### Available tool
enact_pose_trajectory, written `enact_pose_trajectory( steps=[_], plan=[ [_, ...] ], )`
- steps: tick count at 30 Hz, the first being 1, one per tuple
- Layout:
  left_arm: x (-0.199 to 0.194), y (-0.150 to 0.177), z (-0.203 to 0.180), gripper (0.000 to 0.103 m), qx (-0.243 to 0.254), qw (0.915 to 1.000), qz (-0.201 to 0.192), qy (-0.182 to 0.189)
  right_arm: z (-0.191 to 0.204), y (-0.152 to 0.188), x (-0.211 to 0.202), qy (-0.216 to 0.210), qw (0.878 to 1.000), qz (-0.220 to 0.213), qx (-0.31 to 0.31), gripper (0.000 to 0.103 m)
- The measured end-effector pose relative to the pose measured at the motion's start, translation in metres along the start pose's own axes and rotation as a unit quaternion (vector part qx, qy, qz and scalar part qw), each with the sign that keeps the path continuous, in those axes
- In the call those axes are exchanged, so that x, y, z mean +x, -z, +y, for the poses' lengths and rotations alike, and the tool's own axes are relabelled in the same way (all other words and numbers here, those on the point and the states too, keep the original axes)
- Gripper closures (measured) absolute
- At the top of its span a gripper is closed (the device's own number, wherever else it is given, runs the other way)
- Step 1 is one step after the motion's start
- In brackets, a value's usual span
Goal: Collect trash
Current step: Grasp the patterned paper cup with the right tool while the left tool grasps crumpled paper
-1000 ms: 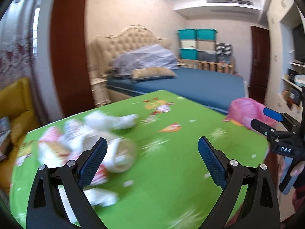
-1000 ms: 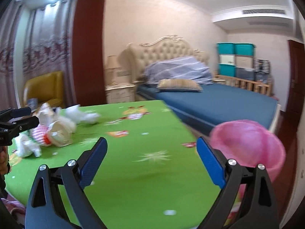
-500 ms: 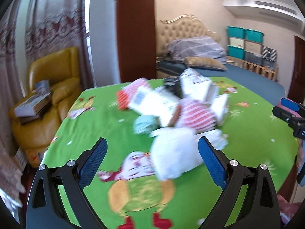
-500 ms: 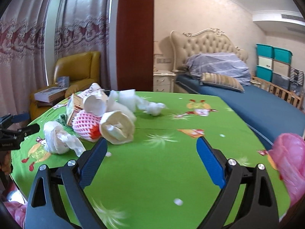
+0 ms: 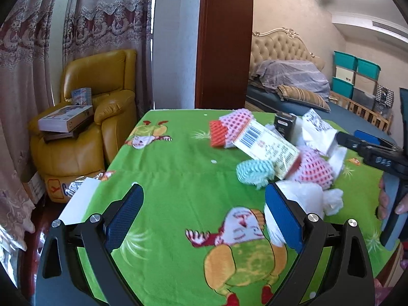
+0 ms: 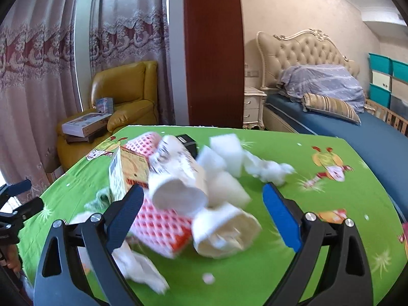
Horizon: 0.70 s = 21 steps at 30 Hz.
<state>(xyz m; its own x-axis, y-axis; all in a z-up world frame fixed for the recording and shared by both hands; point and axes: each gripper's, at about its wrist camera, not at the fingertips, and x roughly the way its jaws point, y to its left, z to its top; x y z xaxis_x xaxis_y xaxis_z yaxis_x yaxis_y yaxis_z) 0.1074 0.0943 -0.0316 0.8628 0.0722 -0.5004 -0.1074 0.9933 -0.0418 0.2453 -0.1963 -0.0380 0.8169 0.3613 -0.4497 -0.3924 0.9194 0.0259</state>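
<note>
A heap of trash lies on the green cartoon-print table (image 5: 178, 191): a red-and-white foam net (image 6: 163, 232), a paper cup (image 6: 224, 229), a printed carton (image 5: 267, 150), white foam blocks (image 6: 227, 150), a teal foam net (image 5: 255, 173) and a crumpled white bag (image 5: 306, 204). My left gripper (image 5: 204, 219) is open and empty over the table, with the heap to its right. My right gripper (image 6: 201, 214) is open, with the foam net and the cup between its fingers. It also shows in the left wrist view (image 5: 377, 158).
A yellow armchair (image 5: 84, 125) with boxes on it stands past the table's left edge. A dark wooden post (image 5: 224, 40) and curtains stand behind. A blue bed (image 6: 344, 127) with pillows lies to the right. Teal storage bins (image 5: 357, 71) are stacked at the far wall.
Both grippers have swung left, away from the pink bag and toward the trash heap. The right gripper has closed in on the heap, which now sits between its open fingers.
</note>
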Motion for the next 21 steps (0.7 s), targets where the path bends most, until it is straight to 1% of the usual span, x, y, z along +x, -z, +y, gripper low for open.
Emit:
enact_pose_trajectory(
  steps=[3,6,8,9,10,15,18,21],
  plan=[
    [0.000,-0.007,0.001,0.013,0.002,0.9999,-0.008,-0.008,0.010,-0.009,0.019,0.002,1.000,0.009,-0.006,0.011],
    [0.003,-0.008,0.002,0.013,-0.007,1.0000,-0.002,-0.001,0.017,-0.011,0.033,0.007,1.000,0.019,-0.018,0.012],
    [0.006,-0.007,0.001,0.013,-0.005,1.0000,0.004,0.002,0.018,-0.009,0.039,0.014,0.999,0.029,-0.024,0.024],
    [0.009,-0.007,0.000,0.013,-0.001,1.0000,0.007,0.002,0.018,-0.007,0.040,0.016,0.999,0.032,-0.024,0.035],
    [0.011,-0.007,-0.002,0.013,0.002,0.9999,0.011,0.003,0.017,-0.005,0.039,0.017,0.999,0.035,-0.025,0.050],
    [0.027,-0.012,-0.008,0.013,-0.008,0.9990,0.032,0.030,0.010,0.010,0.016,0.019,0.999,0.016,-0.031,0.052],
    [0.040,-0.018,-0.021,0.013,-0.010,0.9978,0.044,0.049,0.007,0.017,-0.003,0.028,0.999,0.002,-0.038,0.052],
    [0.054,-0.021,-0.034,0.013,-0.006,0.9976,0.049,0.048,-0.001,0.022,-0.019,0.028,0.999,-0.005,-0.031,0.052]
  ],
)
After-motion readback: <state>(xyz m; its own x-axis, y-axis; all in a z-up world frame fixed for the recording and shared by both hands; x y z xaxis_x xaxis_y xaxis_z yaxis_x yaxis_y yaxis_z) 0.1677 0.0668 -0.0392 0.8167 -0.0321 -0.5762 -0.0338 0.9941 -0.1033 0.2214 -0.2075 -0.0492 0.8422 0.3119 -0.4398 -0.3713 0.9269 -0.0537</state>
